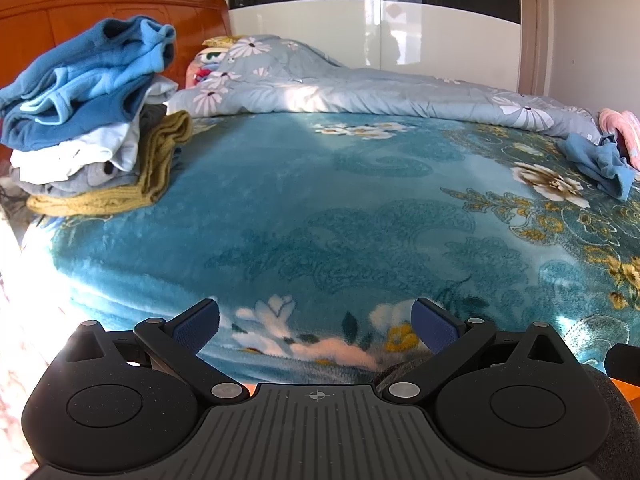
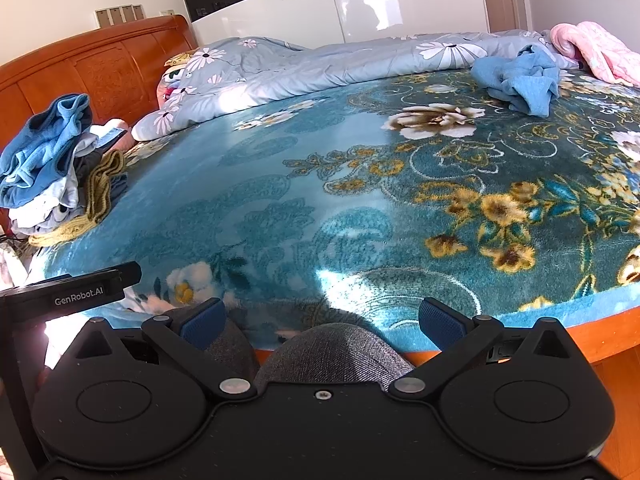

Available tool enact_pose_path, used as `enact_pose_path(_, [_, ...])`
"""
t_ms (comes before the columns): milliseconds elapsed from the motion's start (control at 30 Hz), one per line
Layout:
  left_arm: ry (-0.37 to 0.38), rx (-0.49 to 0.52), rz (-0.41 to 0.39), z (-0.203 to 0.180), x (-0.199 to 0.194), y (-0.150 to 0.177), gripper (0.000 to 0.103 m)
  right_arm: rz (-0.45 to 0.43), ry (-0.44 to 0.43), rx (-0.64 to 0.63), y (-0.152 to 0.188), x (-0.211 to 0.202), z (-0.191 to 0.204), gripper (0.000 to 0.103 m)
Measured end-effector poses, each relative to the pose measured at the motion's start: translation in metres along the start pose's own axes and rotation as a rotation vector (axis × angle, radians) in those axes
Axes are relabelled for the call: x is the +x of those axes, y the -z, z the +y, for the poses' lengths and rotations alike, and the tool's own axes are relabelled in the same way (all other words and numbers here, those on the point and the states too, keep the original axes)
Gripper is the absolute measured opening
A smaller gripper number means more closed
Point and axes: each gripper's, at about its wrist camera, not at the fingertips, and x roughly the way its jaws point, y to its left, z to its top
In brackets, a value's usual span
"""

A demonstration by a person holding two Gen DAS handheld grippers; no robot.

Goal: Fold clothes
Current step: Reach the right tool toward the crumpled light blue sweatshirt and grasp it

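Setting: bedroom with a bed [image 2: 280, 184] covered by a teal floral blanket; sunlight falls across the near edge.
Loose garment: a crumpled light-blue garment [image 2: 520, 78] lies unfolded on the far right part of the blanket, touching the edge of the quilt.
Same garment, left view: seen at the right margin [image 1: 604, 164], well apart from both grippers.
Stacked clothes: a pile of clothes [image 1: 88, 120] sits at the head end on the left, blue items on top, white and grey beneath, an olive knit at the base.
Pile, right view: shown at the left edge [image 2: 56, 168], near the headboard.
Quilt: a pale blue daisy-print quilt [image 1: 360, 88] is bunched along the far side of the bed.
Pink item: a pink cloth [image 2: 596, 56] rests beside the loose garment, on the quilt.
Headboard: orange-brown wood [image 2: 100, 68], set against the wall.
Wardrobe: glossy white doors with a black band [image 1: 400, 20] are seen behind the bed.
Left gripper [image 1: 316, 326]: fingers spread wide apart, nothing between them, held over the near edge of the blanket.
Right gripper [image 2: 322, 322]: fingers likewise spread apart and empty, held at the bed's near edge above grey fabric [image 2: 336, 352].
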Motion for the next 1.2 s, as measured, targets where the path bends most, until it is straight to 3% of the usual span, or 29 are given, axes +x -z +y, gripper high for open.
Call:
enact_pose_path(333, [0.013, -0.016, -0.003, 0.004, 0.004, 0.001, 0.103, -0.019, -0.003, 0.013, -0.001, 0.008, -0.008, 0.102])
enact_pose_path(533, [0.043, 0.018, -0.103, 0.005, 0.005, -0.014, 0.103, -0.105, 0.09, 0.056, -0.027, 0.011, -0.035, 0.102])
enact_pose_path(733, [0.121, -0.052, -0.162, 0.012, 0.017, -0.025, 0.103, -0.176, 0.195, 0.078, -0.071, 0.03, -0.073, 0.102])
enact_pose_path(967, [0.159, -0.135, -0.109, 0.023, 0.048, -0.04, 0.103, -0.24, 0.322, 0.039, -0.139, 0.079, -0.122, 0.097])
enact_pose_path(1133, [0.15, -0.193, -0.145, 0.032, 0.067, -0.047, 0.103, -0.249, 0.43, -0.022, -0.182, 0.128, -0.153, 0.09])
enact_pose_path(1200, [0.124, -0.228, -0.151, 0.034, 0.075, -0.05, 0.103, -0.227, 0.473, -0.044, -0.193, 0.15, -0.164, 0.08])
